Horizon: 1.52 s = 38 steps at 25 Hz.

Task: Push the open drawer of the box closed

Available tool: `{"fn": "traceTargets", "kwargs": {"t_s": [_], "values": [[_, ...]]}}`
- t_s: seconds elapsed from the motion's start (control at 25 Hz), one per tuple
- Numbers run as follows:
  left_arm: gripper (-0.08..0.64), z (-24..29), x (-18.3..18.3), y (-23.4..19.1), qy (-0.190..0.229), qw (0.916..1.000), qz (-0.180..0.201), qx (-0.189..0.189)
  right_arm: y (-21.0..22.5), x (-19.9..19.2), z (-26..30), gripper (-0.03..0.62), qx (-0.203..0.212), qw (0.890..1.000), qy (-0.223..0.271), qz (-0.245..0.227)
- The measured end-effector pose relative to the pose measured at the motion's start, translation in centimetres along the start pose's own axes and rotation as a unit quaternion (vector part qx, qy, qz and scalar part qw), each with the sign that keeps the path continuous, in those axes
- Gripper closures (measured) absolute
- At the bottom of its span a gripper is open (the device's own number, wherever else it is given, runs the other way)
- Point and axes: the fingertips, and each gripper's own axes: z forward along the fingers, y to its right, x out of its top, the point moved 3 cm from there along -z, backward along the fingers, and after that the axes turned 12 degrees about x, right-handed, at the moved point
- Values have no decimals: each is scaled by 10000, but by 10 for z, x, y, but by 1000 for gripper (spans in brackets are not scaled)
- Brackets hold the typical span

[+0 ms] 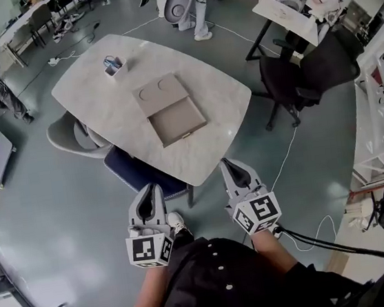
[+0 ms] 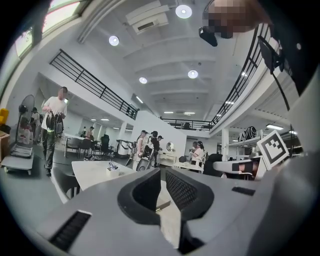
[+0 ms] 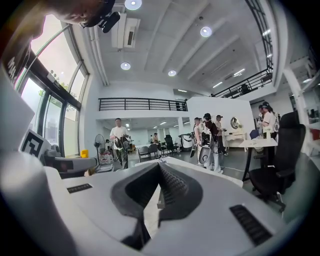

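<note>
A flat tan box lies in the middle of the white marble table. Its drawer is pulled out toward me, with the small handle at its near edge. Both grippers hang short of the table's near edge, above the floor. My left gripper points at the table's near corner. Its jaws are shut apart from a sliver, with nothing between them. To the right, my right gripper is also shut and empty. Neither touches the box.
A small white pen holder stands at the table's far left. A grey chair and a blue chair are tucked in at the left and near sides. A black office chair stands to the right. People stand farther back.
</note>
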Motion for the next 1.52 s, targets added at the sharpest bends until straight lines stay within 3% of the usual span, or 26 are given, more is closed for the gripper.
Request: {"fn": "traceTargets", "kwargs": {"t_s": [0.48, 0.8, 1.52], "values": [[518, 75, 5, -48, -189, 9992, -63, -352, 16, 11, 76, 595, -260, 9996, -50, 61], [518, 105, -10, -47, -409, 9975, -93, -564, 33, -5, 88, 595, -375, 9985, -289, 277], [519, 188, -20, -28, -561, 9982, 4, -212, 120, -33, 164, 595, 218, 9943, -506, 911]]}}
